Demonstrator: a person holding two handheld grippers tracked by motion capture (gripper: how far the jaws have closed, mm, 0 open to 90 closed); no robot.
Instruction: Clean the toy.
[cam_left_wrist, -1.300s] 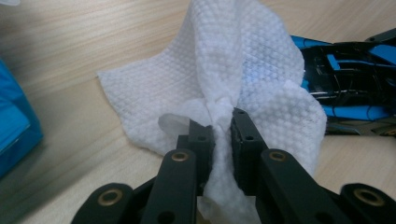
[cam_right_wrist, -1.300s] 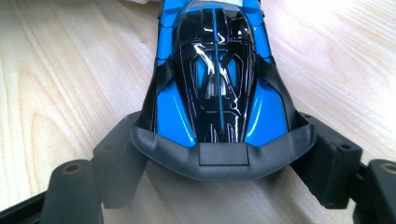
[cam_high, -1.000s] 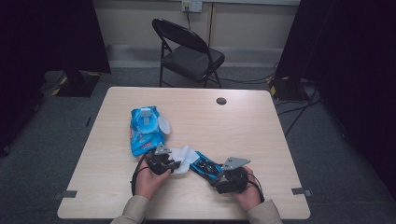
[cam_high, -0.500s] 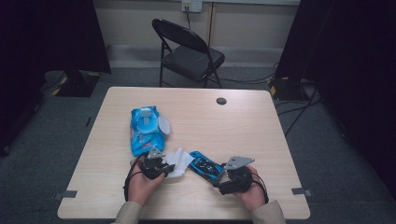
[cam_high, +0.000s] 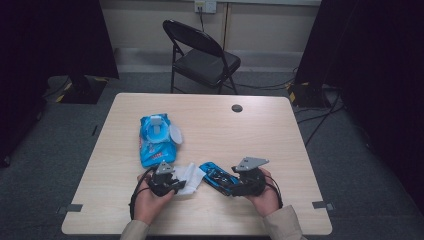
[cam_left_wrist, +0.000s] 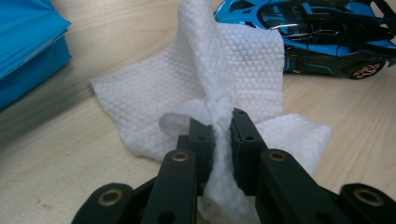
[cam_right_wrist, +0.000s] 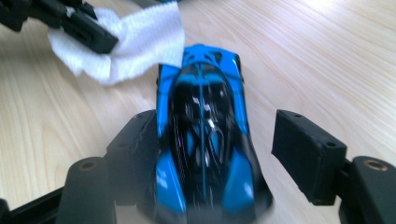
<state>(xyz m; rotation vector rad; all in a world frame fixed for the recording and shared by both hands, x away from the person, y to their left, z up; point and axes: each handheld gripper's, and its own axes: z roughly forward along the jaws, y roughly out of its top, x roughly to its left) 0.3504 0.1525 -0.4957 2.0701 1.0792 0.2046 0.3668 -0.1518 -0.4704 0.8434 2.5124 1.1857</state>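
Blue plastic first: a wipes pack (cam_high: 156, 141) lies at about ten o'clock from my left gripper (cam_high: 176, 185) on the wooden table (cam_high: 280, 135), its round lid flap open, well clear of the work.

My left gripper sits at the near edge, left of centre. In the left gripper view its jaws are clamped tight on a bunched fold of a white wipe (cam_left_wrist: 224, 84). The cloth is embossed with a fine dotted weave, creased into a ridge above the pinch, and the rest spreads flat on the table towards twelve o'clock.

At roughly one o'clock from that pinch, the wipe's far corner lies just beside the toy car (cam_right_wrist: 201, 135). I cannot tell whether they touch. The car is a low sports model, bright blue body with glossy black roof, glazing and lower trim, and bronze-coloured wheels; it rests on the table.

My right gripper (cam_right_wrist: 205, 154) has the car's rear between its jaws, which have just been closing. The left pad is against the car's flank; the right pad stands apart from it.
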